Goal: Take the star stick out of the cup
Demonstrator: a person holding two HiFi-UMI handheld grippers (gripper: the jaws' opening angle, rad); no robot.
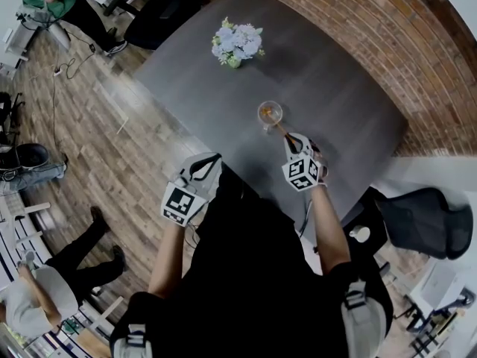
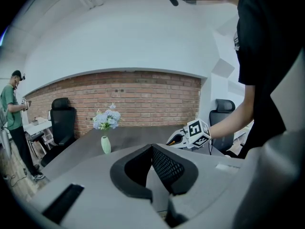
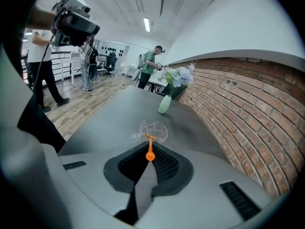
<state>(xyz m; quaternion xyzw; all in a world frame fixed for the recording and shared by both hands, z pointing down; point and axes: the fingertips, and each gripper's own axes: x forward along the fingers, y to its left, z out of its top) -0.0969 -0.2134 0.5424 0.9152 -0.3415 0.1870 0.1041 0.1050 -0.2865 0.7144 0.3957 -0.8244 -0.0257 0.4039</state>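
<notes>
A clear cup (image 1: 270, 113) stands on the dark grey table (image 1: 350, 103), right of centre. An orange stick (image 1: 282, 129) leans out of the cup toward me. Its round end (image 3: 150, 155) sits between the jaws of my right gripper (image 1: 291, 142), which are shut on it just short of the cup (image 3: 153, 130). The star end inside the cup is not clear to see. My left gripper (image 1: 209, 161) hangs over the table's near edge, shut with nothing in it (image 2: 152, 149). The right gripper's marker cube (image 2: 198, 133) shows in the left gripper view.
A pale green vase of blue-white flowers (image 1: 237, 43) stands at the table's far side (image 3: 165, 104). A brick wall (image 1: 417, 58) runs close behind the table. Black office chairs stand at right (image 1: 425, 218) and at the far end (image 1: 160, 17). People (image 1: 45, 289) stand on the wooden floor to the left.
</notes>
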